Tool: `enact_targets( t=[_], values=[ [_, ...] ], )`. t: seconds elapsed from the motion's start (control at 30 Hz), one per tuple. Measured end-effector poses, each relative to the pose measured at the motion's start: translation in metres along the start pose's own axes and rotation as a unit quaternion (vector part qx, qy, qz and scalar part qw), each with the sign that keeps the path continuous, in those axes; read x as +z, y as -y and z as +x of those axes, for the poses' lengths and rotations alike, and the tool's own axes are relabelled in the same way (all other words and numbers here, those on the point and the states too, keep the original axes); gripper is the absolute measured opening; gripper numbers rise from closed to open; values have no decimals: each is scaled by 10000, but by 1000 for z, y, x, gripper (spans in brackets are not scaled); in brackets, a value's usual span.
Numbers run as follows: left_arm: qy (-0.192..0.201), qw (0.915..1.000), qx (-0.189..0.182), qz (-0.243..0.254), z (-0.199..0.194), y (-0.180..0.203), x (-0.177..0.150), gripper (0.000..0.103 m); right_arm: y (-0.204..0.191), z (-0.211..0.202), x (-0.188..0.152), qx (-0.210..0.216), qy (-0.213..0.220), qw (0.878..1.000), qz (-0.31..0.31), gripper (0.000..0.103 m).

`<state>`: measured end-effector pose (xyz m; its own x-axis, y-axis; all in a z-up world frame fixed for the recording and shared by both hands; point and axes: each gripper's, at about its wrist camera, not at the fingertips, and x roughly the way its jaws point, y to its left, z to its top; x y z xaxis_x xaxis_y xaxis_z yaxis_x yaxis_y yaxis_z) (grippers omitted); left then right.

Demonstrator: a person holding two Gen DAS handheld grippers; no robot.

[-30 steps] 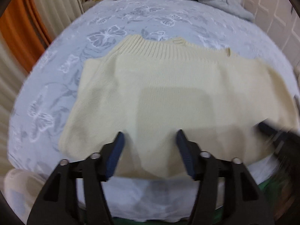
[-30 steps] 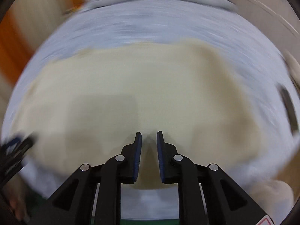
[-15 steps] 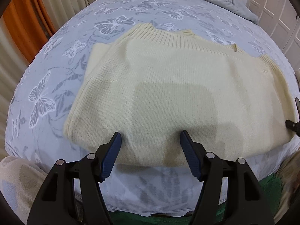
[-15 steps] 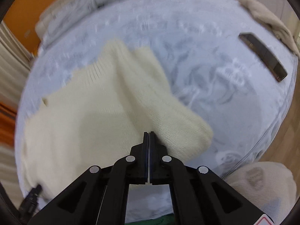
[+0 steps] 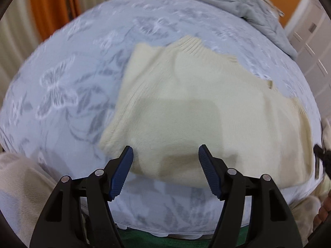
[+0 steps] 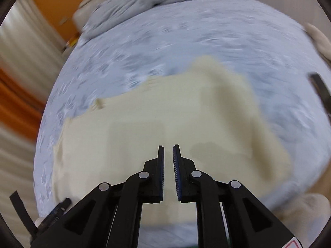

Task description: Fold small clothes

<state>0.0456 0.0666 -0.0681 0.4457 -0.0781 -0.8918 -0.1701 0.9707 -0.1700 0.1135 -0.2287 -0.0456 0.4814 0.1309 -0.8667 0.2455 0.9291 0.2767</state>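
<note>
A cream knitted sweater (image 5: pixel 198 111) lies flat on the pale blue butterfly-print bed sheet (image 5: pixel 68 86), its ribbed collar at the far side and both sleeves folded in. My left gripper (image 5: pixel 165 155) is open and empty, hovering over the sweater's near left hem. In the right wrist view the sweater (image 6: pixel 157 124) is blurred by motion. My right gripper (image 6: pixel 168 155) hovers above the sweater's near edge with its jaws a narrow gap apart and nothing between them.
A grey duvet (image 5: pixel 238 2) is bunched at the far end of the bed. Orange and cream curtains (image 5: pixel 47 6) hang at the left. White cupboard doors (image 5: pixel 314 41) stand at the right. A dark flat object (image 6: pixel 320 91) lies on the sheet at the right.
My left gripper has swung toward the sweater's left side. My right gripper, fully shut half a second ago, has parted slightly and swung back over the sweater.
</note>
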Motion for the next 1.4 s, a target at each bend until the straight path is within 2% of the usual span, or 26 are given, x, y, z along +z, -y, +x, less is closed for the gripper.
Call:
enact_targets(
  t=[0.03, 0.07, 0.1, 0.17, 0.2, 0.27, 0.37, 0.43, 0.47, 0.5, 0.53, 0.57, 0.6, 0.63, 0.7, 0.8, 0.87, 1.0, 1.1, 1.17, 1.23, 1.33, 1.4],
  values=[
    [-20, 10000, 18, 18, 2, 0, -1, 64, -8, 16, -1, -92, -180, 9998, -85, 13],
    [-9, 9999, 65, 78, 3, 3, -1, 64, -15, 42, -4, -307, -547, 9977, -257, 13],
    [10, 9998, 133, 168, 3, 6, -2, 64, -20, 55, -7, -476, -677, 9957, -421, 13],
    [43, 9991, 240, 333, 5, 11, -5, 65, -34, 52, -9, -836, -447, 9919, -842, 11],
    [54, 9987, 271, 418, 5, 13, -6, 65, -40, 46, -10, -864, -469, 9917, -824, 15],
    [57, 9988, 242, 432, 4, 12, -6, 66, -48, 26, -8, -200, -329, 9974, -608, 16],
    [54, 9998, 59, 181, 3, 5, -5, 68, -78, 8, -12, -37, -165, 9947, -1017, 16],
    [42, 10000, -44, 22, 4, 3, -3, 72, -91, 26, -18, -313, -359, 9888, -1417, 16],
    [40, 10000, -56, -20, 5, 3, -3, 73, -94, 49, -29, -594, -726, 9823, -1619, 16],
    [35, 10000, -41, -14, 6, 4, -2, 74, -97, 59, -32, -711, -770, 9786, -1769, 16],
    [38, 10000, -14, 27, 6, 5, -3, 74, -103, 56, -33, -825, -591, 9761, -1921, 18],
    [39, 9999, 10, 102, 6, 7, -3, 74, -110, 51, -33, -884, -585, 9749, -1956, 19],
    [36, 9999, 3, 135, 5, 7, -4, 74, -112, 43, -31, -678, -551, 9791, -1839, 19],
    [38, 9999, -17, 150, 4, 6, -4, 74, -113, 30, -30, -195, -474, 9856, -1611, 17],
    [36, 9999, -92, 67, 2, 2, -5, 74, -108, 24, -32, -16, -364, 9902, -1345, 15],
    [71, 9997, -215, -133, -1, -3, -5, 74, -110, 61, -48, -301, -889, 9826, -1601, 17],
    [58, 9995, -239, -197, 0, -4, -3, 74, -115, 53, -52, -386, -653, 9811, -1778, 16],
    [71, 9993, -306, -205, -3, -6, -3, 74, -106, 19, -41, 25, -262, 9907, -1332, 17],
    [78, 9988, -375, -297, -5, -10, -4, 74, -100, 6, -33, -221, 78, 9898, -1404, 17],
    [61, 9985, -406, -364, -6, -11, -3, 74, -88, 13, -35, -476, 24, 9890, -1402, 17],
    [76, 9982, -420, -411, -8, -11, -4, 74, -76, 22, -33, -552, -123, 9907, -1234, 17],
    [154, 9972, -494, -544, -15, -14, -4, 75, -57, 21, -33, -417, -104, 9958, -809, 17],
    [357, 9913, -839, -947, -24, -27, -3, 85, -52, 18, -33, -398, -33, 9968, -692, 17]
  ],
)
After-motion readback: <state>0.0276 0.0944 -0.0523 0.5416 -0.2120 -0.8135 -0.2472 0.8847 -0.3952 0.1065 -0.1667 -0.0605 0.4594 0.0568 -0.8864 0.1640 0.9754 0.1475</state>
